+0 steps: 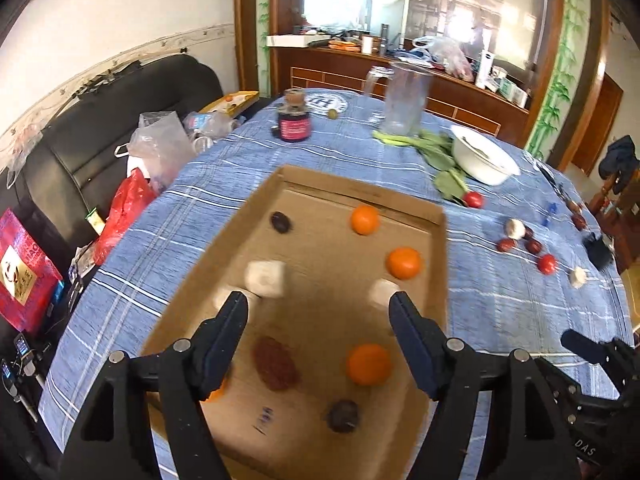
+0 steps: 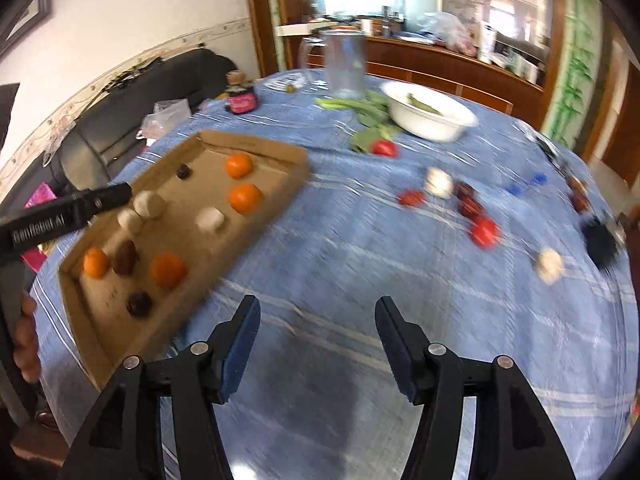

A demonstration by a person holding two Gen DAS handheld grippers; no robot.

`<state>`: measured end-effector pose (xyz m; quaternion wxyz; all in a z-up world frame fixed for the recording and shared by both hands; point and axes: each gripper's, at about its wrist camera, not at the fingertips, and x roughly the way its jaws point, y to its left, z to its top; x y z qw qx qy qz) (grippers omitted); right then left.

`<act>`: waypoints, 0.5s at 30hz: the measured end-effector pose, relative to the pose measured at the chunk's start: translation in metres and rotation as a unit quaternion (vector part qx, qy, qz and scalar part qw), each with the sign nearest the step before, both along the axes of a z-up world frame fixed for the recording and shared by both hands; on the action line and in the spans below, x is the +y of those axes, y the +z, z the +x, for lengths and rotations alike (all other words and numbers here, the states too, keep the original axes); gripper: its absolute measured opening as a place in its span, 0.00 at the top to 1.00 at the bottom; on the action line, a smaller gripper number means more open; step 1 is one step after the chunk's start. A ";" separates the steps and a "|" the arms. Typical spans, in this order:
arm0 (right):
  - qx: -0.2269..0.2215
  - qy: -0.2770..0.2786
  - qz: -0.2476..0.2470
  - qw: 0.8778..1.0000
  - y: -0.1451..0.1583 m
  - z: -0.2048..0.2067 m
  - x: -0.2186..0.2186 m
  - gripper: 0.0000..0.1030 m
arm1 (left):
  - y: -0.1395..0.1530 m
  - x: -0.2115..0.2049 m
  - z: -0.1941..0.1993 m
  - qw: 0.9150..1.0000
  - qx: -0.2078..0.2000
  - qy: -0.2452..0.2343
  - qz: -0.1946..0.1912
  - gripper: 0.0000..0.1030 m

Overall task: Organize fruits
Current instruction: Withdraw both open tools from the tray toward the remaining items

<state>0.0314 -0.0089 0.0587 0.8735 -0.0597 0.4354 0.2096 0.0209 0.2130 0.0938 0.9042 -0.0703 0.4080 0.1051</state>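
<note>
Nearest our lenses stand the two claws: the left gripper (image 1: pixel 318 306) hangs wide open and empty over the cardboard tray (image 1: pixel 438 264), and the right gripper (image 2: pixel 318 312) hangs wide open and empty over bare blue cloth (image 2: pixel 360 280). We count several oranges (image 1: pixel 404 263), dark fruits (image 1: pixel 281 222) and pale lumps (image 1: pixel 266 278) lying loose in the tray, each apart from its neighbours. Still out on the cloth, well to the right of the tray, we see red fruits (image 2: pixel 485 231), dark ones (image 2: pixel 471 207) and two pale lumps (image 2: pixel 550 265). We judge the sorting partly done. Round fruit may roll away from a closing finger, and the shallow tray wall would hardly stop a dropped piece; the blur in both views suggests quick motion, which would worsen aim. The table is round, covered by a blue striped cloth, and also carries a white bowl (image 2: pixel 430 114), leafy greens (image 2: pixel 368 110), a clear jug (image 2: pixel 346 64) and a dark jar (image 1: pixel 295 122). Beyond stand a black sofa (image 1: pixel 120 120) and a wooden sideboard (image 1: pixel 400 76).
</note>
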 end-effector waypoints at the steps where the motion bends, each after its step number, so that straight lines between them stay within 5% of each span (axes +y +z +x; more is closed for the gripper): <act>1: 0.001 -0.007 -0.001 1.000 -0.002 -0.004 -0.011 0.37 | 0.000 -0.007 -0.001 1.000 0.000 -0.004 -0.001 0.30; 8: 0.016 -0.076 0.008 0.997 -0.012 -0.010 -0.093 0.37 | -0.008 -0.074 0.001 0.999 0.018 -0.050 0.003 0.24; 15: 0.006 -0.143 0.025 0.989 -0.010 0.037 -0.165 0.33 | -0.023 -0.123 0.011 0.995 0.050 -0.087 0.009 0.24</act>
